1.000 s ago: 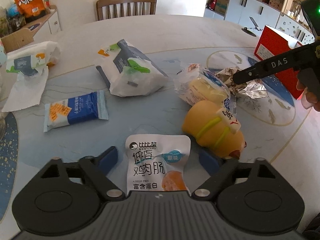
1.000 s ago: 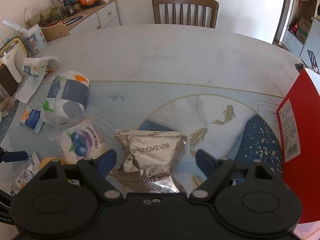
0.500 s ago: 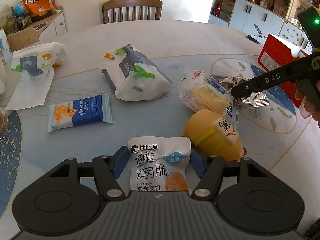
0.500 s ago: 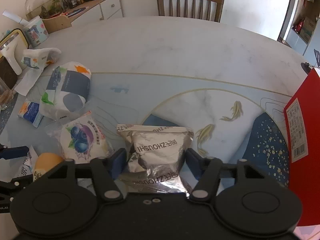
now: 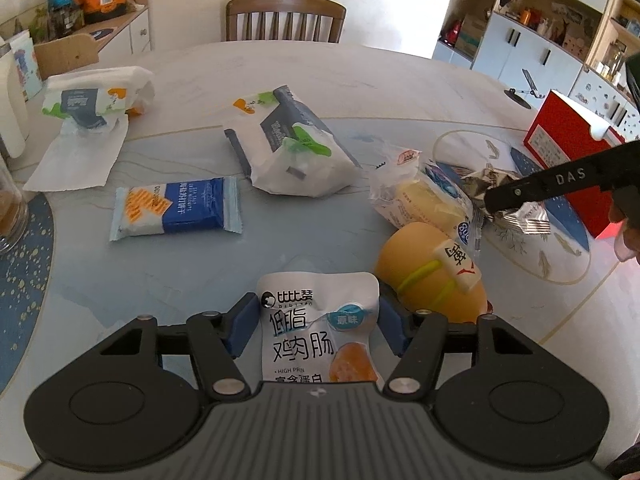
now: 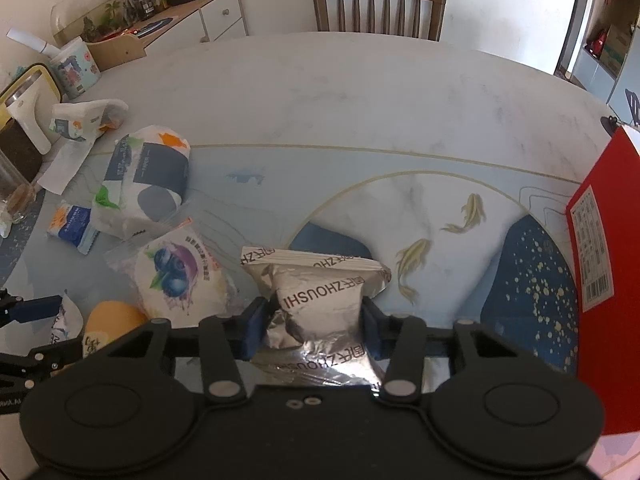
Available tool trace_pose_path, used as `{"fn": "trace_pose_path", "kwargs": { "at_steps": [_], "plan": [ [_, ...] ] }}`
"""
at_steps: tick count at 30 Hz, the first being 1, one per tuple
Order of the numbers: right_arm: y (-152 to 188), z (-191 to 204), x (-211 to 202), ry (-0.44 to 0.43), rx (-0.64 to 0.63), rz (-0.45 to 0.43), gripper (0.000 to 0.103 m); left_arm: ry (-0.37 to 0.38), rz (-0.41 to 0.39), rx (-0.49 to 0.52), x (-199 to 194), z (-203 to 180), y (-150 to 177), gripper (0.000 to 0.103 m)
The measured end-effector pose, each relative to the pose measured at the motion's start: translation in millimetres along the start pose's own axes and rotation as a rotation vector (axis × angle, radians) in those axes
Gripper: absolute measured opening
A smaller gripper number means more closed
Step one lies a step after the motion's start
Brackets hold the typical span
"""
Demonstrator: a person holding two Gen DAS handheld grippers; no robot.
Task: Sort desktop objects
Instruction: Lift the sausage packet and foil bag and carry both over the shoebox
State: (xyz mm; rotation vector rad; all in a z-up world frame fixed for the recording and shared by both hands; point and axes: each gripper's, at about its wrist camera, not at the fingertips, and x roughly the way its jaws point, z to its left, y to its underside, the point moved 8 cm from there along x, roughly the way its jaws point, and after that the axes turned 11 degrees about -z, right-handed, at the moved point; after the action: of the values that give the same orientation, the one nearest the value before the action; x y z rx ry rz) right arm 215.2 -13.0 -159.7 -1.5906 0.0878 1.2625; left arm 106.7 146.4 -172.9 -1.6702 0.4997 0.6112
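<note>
My left gripper is shut on a white chicken sausage pouch, its blue pads pressing both sides. My right gripper is shut on a crumpled silver foil snack bag. An orange plush toy lies right of the pouch. A blueberry bread pack lies left of the foil bag. A blue-and-white biscuit pack and a tissue pack lie farther out.
A red box stands at the right table edge. A second tissue pack with a loose tissue and a glass sit far left. A wooden chair stands behind the table.
Both grippers closed from open onto their packets: the left on the sausage pouch, the right on the foil bag, which crumpled between the pads.
</note>
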Motion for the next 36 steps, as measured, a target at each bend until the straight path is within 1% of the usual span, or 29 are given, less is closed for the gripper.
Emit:
{"fn": "trace_pose_path", "kwargs": {
  "at_steps": [1,2,3,9,13,22,31,36],
  "plan": [
    [0,0,-2,-0.001,-0.001,-0.002,0.047,0.000,-0.002,-0.004,-1,0,0,0.061],
    [1,0,-5,-0.003,-0.002,-0.004,0.047,0.006,-0.005,-0.008,-3,-1,0,0.048],
    [1,0,-8,-0.004,-0.001,-0.005,0.047,0.004,-0.017,-0.001,-6,-2,-2,0.047],
    [2,-1,-21,-0.007,-0.002,-0.021,0.047,-0.006,-0.013,-0.006,-8,-3,-2,0.046],
    [3,-1,-31,-0.011,0.002,-0.031,0.047,-0.005,-0.015,-0.033,-13,-1,-1,0.046],
    [9,-3,-53,-0.017,0.005,-0.051,0.047,-0.013,-0.022,-0.062,-27,-1,4,0.046],
    [18,-7,-77,-0.020,0.013,-0.059,0.047,0.007,-0.046,-0.084,-43,-11,4,0.045],
    [25,-9,-91,-0.028,0.021,-0.061,0.047,0.034,-0.063,-0.067,-53,-26,2,0.045]
  ]
}}
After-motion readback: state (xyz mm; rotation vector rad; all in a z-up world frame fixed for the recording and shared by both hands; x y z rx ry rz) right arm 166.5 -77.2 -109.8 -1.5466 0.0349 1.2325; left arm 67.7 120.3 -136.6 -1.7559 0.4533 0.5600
